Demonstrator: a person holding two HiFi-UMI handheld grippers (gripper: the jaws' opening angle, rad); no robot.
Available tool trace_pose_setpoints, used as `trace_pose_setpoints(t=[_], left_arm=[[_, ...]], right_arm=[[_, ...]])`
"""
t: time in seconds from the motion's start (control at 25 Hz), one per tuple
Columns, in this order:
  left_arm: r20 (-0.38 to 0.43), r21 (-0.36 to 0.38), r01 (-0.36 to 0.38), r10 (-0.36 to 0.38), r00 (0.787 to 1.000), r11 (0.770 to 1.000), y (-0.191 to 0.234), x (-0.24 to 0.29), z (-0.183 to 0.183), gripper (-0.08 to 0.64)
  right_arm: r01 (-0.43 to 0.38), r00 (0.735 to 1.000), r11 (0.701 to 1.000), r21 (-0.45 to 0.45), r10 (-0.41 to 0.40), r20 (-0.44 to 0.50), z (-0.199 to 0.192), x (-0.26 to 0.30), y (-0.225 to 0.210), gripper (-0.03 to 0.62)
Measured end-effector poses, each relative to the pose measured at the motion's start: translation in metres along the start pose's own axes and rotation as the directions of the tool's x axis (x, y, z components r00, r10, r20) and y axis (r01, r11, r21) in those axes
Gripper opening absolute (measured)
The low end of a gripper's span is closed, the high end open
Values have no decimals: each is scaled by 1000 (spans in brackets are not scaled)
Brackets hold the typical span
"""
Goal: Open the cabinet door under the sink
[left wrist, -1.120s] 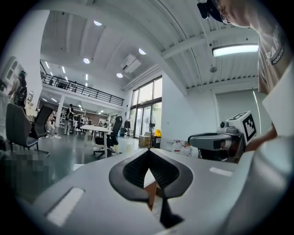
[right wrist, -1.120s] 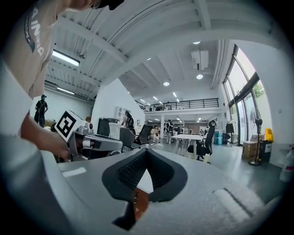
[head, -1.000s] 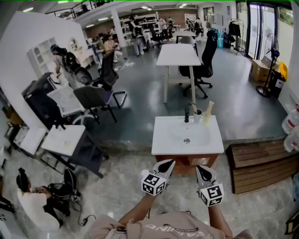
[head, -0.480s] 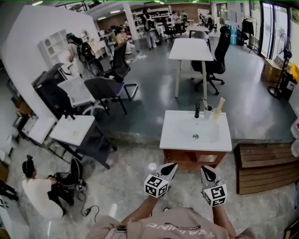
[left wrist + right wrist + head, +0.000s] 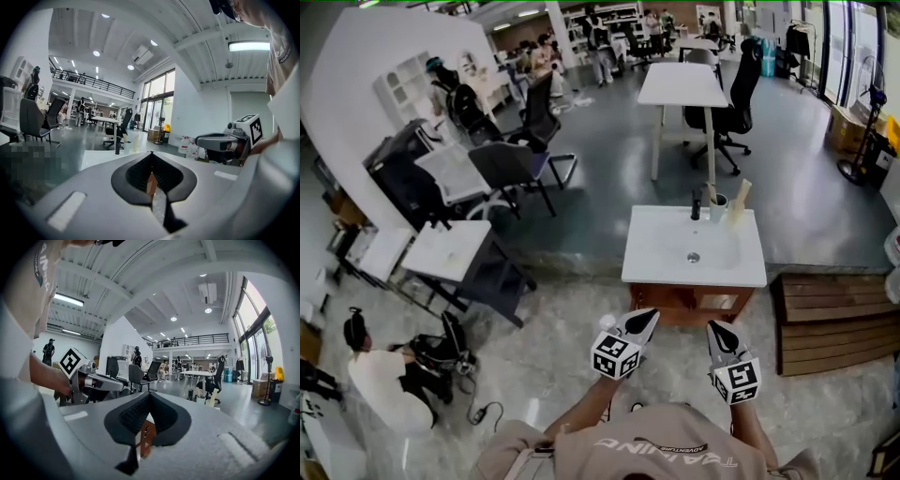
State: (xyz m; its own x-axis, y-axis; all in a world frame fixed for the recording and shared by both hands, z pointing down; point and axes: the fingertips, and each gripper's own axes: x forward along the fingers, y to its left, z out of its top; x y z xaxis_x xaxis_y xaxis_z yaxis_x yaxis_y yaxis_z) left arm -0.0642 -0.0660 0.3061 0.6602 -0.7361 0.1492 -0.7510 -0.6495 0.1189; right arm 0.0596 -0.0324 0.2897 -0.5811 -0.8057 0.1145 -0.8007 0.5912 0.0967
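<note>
1. The polished grey floor [image 5: 600,169] filled the upper half of the head view, with a white desk [image 5: 682,84] at the top centre.
2. The sink cabinet [image 5: 670,305] stood right of centre under its white basin top [image 5: 661,258]. Its wooden front, where the cabinet door is, showed only as a narrow brown strip, so I cannot tell how the door stood.
3. A slatted wooden platform [image 5: 834,323] lay just beside the cabinet, at the right edge.
4. The left gripper [image 5: 645,319] hovered just below the cabinet front, not touching it, with its fingers pressed together on nothing.
5. The right gripper [image 5: 717,330] hovered beside it, apart from the cabinet, its fingers also pressed together and empty.
6. A black faucet [image 5: 695,206] and a cup [image 5: 718,202] stood at the far edge of the basin.
</note>
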Motion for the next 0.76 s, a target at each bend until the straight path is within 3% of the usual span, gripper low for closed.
trace_pose_setpoints(t=[0.52, 0.76], left_arm=[[-20, -42, 12, -13, 1000, 999, -14, -7, -25, 15], [-12, -24, 6, -6, 1000, 1000, -7, -15, -20, 15]], right_arm=[[-20, 998, 1000, 3, 20, -57, -22, -12, 12, 2], [-11, 1000, 1000, -9, 10, -28, -14, -6, 14, 2]])
